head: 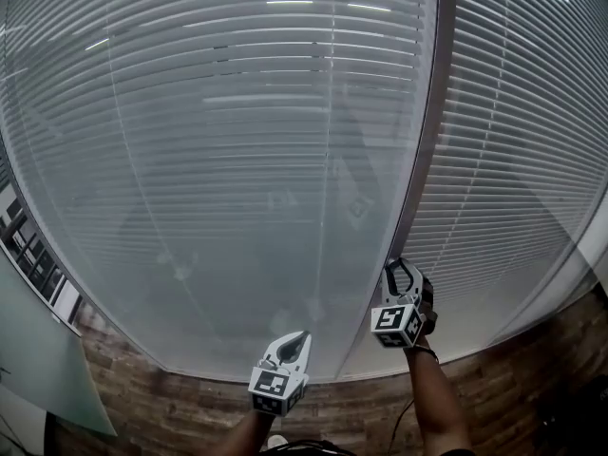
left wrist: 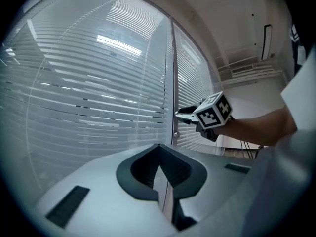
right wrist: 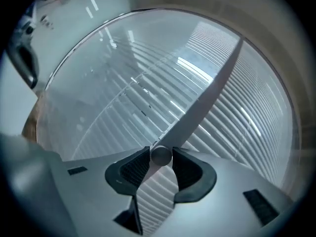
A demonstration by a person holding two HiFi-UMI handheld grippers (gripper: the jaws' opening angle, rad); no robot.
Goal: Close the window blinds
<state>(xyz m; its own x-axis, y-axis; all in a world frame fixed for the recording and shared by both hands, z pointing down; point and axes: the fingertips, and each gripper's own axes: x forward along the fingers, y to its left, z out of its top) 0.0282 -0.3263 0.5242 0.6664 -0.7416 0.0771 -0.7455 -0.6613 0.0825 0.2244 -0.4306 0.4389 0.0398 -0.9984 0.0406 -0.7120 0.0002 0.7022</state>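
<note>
Blinds (head: 218,141) fill the frame — your right gripper (head: 396,268) clamps the round knob (right wrist: 161,155), lower right; left gripper (head: 300,336) jaws together, empty.

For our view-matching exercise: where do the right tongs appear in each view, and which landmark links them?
Head view: right tongs lower right, against the frame post.
Left gripper view: tongs right of centre, at that post.
Right gripper view: tongs bottom centre, shut on a round knob.
Shared landmark: the post between the two blinds.
</note>
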